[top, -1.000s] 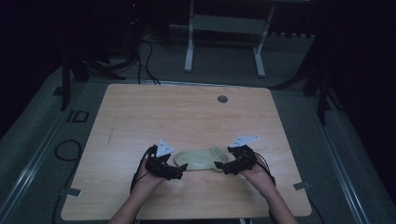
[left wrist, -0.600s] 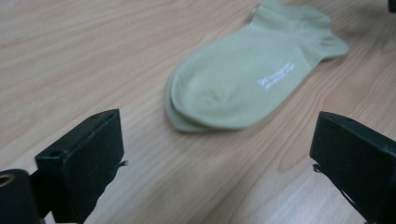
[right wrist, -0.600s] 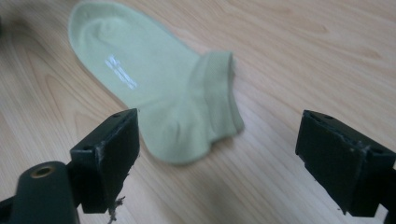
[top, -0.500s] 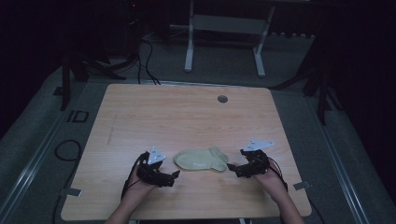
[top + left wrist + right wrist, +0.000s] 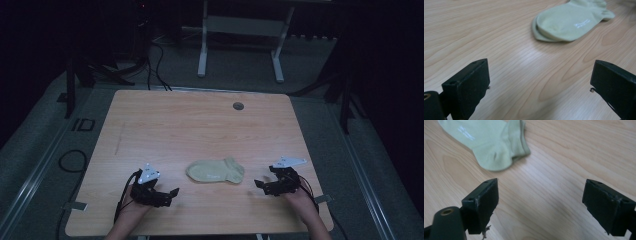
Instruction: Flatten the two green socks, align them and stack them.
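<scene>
Both grippers have drawn back from the sock (image 5: 216,171), lying near-centre on the surface (image 5: 200,125). Left gripper (image 5: 539,87): fingers wide, empty. Right gripper (image 5: 541,205): likewise. Soft, light; probably best pinched at cuff.

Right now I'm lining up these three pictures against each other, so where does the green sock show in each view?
High view: the green sock lies flat on the table, near its front edge.
Left gripper view: sock at top right, beyond the open jaws.
Right gripper view: sock at top left, beyond the open jaws.
Shared landmark: the small white print on the sock.
</scene>
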`<state>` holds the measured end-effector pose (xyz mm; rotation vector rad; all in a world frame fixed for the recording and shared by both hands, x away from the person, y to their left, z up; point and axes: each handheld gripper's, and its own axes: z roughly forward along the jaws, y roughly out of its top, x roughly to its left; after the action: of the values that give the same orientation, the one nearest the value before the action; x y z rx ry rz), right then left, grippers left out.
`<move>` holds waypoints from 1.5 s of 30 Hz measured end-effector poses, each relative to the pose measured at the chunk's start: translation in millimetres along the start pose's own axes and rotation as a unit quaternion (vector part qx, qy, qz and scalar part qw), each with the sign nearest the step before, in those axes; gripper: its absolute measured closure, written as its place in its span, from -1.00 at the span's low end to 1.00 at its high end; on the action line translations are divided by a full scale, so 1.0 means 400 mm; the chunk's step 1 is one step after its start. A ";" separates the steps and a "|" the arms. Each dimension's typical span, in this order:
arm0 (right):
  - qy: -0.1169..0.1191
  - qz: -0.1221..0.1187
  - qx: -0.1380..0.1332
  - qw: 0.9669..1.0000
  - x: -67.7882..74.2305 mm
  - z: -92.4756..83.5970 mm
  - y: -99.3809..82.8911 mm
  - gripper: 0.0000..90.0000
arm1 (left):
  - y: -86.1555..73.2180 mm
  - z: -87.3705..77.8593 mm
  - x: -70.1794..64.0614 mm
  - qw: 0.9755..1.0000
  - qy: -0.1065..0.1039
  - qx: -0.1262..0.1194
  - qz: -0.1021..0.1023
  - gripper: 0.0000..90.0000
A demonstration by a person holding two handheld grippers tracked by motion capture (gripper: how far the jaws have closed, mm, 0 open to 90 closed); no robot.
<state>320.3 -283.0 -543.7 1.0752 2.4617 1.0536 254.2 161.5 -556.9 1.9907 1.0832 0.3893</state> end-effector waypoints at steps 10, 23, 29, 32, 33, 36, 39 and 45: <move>-0.010 0.003 0.014 1.000 -0.018 -0.011 -0.030 -0.70 | -0.045 -0.053 0.029 0.999 0.034 0.003 0.002 -0.94; -0.022 0.034 -0.008 0.999 -0.036 -0.058 -0.074 -0.70 | -0.111 -0.117 0.063 0.998 0.060 -0.005 -0.021 -0.94; -0.037 0.042 -0.014 0.998 -0.041 -0.082 -0.117 -0.70 | -0.140 -0.145 0.077 0.997 0.077 -0.004 -0.027 -0.94; -0.054 0.046 -0.014 0.997 -0.044 -0.095 -0.139 -0.72 | -0.152 -0.166 0.088 0.996 0.082 -0.006 -0.034 -0.94; -0.062 0.049 -0.017 0.997 -0.045 -0.102 -0.147 -0.72 | -0.157 -0.173 0.093 0.996 0.080 -0.012 -0.035 -0.94; -0.074 0.064 -0.028 0.995 -0.051 -0.128 -0.169 -0.72 | -0.173 -0.191 0.107 0.995 0.090 -0.008 -0.044 -0.94; -0.083 0.077 -0.031 0.993 -0.056 -0.147 -0.185 -0.72 | -0.186 -0.209 0.120 0.993 0.104 -0.010 -0.055 -0.94; -0.103 0.110 -0.041 0.988 -0.065 -0.172 -0.211 -0.72 | -0.205 -0.234 0.127 0.989 0.126 -0.028 -0.074 -0.94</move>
<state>260.0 -376.4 -556.2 1.3785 2.1579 1.0371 182.8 274.7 -568.2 1.8322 1.3520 0.5966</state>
